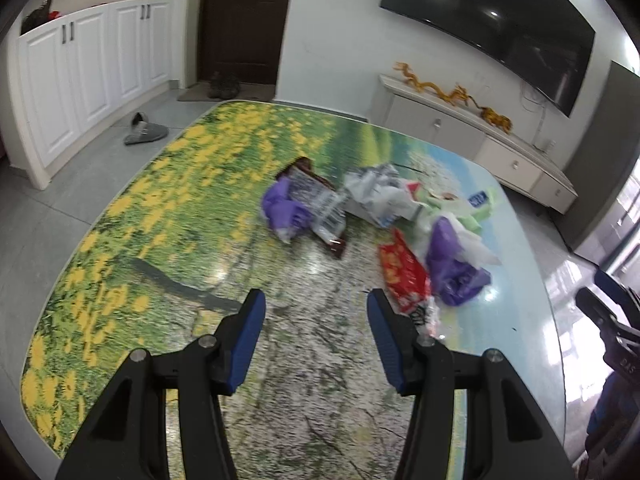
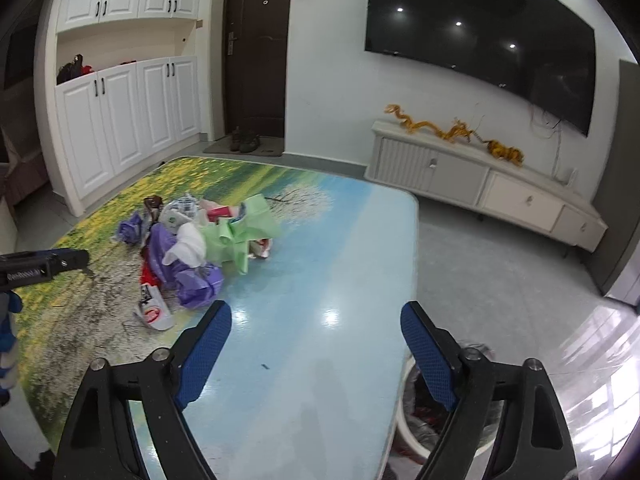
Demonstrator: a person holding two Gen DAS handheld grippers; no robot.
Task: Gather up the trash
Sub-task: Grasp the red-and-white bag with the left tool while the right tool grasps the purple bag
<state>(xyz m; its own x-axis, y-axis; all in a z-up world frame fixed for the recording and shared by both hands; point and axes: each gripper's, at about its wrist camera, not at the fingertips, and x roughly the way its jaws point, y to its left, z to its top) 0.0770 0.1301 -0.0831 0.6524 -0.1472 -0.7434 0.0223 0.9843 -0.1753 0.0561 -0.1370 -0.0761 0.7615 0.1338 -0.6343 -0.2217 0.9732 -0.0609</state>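
Note:
A pile of trash lies on the table (image 1: 120, 240): a purple bag (image 1: 452, 268), a red wrapper (image 1: 402, 276), crumpled white plastic (image 1: 376, 192), a pale green bag (image 1: 468, 208) and a purple clump beside a printed wrapper (image 1: 280, 208). My left gripper (image 1: 315, 298) hovers open just short of the red wrapper, with nothing between its blue pads. In the right wrist view the same pile shows left of centre, with the purple bag (image 2: 192, 276), the green bag (image 2: 240, 236) and a white-and-red wrapper (image 2: 154, 314). My right gripper (image 2: 316, 310) stands wide open over bare tabletop (image 2: 320, 240), to the right of the pile.
A white-rimmed bin (image 2: 400, 420) with a dark liner stands on the floor by the table's near right corner. Beyond the table are a low white TV cabinet (image 2: 500, 192), a wall screen (image 2: 480, 32), white cupboards (image 2: 128, 120) and a dark door (image 2: 256, 52). A grey slipper (image 1: 144, 132) lies on the floor.

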